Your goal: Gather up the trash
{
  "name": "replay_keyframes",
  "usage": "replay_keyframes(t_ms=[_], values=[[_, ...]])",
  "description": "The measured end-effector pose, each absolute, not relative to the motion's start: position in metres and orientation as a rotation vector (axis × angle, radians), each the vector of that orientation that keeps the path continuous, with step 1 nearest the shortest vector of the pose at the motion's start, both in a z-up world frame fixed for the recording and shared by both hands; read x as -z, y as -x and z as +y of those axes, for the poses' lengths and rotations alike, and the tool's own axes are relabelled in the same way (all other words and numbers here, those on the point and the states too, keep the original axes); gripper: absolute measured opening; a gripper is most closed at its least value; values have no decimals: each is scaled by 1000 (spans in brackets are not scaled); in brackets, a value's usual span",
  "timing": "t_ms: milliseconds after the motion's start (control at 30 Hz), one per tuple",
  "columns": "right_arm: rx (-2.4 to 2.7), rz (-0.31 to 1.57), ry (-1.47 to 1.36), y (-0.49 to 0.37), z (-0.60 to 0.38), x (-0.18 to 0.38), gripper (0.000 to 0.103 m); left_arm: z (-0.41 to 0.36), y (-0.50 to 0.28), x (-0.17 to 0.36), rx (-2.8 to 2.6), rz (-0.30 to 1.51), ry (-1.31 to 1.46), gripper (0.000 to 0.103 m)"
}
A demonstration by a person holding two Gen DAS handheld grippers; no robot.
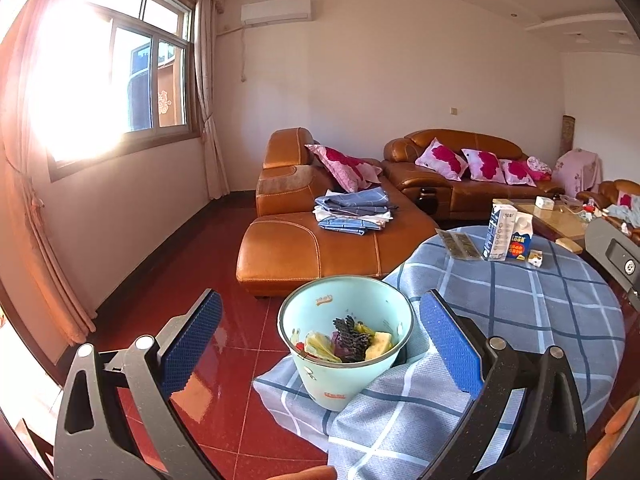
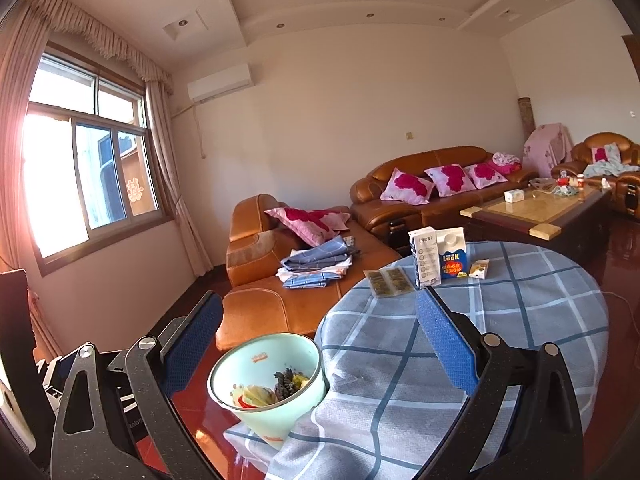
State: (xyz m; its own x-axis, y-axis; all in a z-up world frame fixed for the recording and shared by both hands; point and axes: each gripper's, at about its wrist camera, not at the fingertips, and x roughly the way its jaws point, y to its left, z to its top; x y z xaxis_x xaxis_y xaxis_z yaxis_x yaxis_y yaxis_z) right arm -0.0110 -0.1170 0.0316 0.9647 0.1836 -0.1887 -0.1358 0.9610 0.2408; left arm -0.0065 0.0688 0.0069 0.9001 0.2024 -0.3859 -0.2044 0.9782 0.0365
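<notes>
Cartons next: tall white-and-navy paper box (image 2: 423, 257) far across the round checked tablecloth (image 2: 500, 320) from the mint bin (image 2: 272, 384), light, crushable; grip mid-body, both claws (image 1: 320, 340) (image 2: 320, 344) gaping empty

The round table wears a matt blue-and-white checked woven cloth (image 2: 500, 320), coarse in weave, hanging in soft folds over the near-left edge. Against that edge stands a pale mint plastic bin (image 1: 344, 360), smooth, with a thin shiny rim. At the far edge are a tall white printed cardboard carton (image 2: 424, 258), a blue-and-white paper milk carton (image 2: 454, 258), a small white card box (image 2: 479, 269) and flat glossy clear-plastic packets (image 2: 390, 282). The left gripper (image 1: 320, 346) and right gripper (image 2: 320, 344) have speckled matt dark plastic arms, shiny metal pins and ribbed blue rubbery pads (image 1: 450, 344). The red tiled floor (image 1: 224, 280) is highly glossy. The orange sofa (image 1: 320, 240) looks like stitched leather with a soft sheen.
</notes>
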Motion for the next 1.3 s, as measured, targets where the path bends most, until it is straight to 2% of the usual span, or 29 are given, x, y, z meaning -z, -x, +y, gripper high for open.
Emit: replay_keyframes(t_ms=[1300], values=[[-171, 212, -235, 14, -109, -35, 95, 69, 12, -10, -231, 380, 4, 97]])
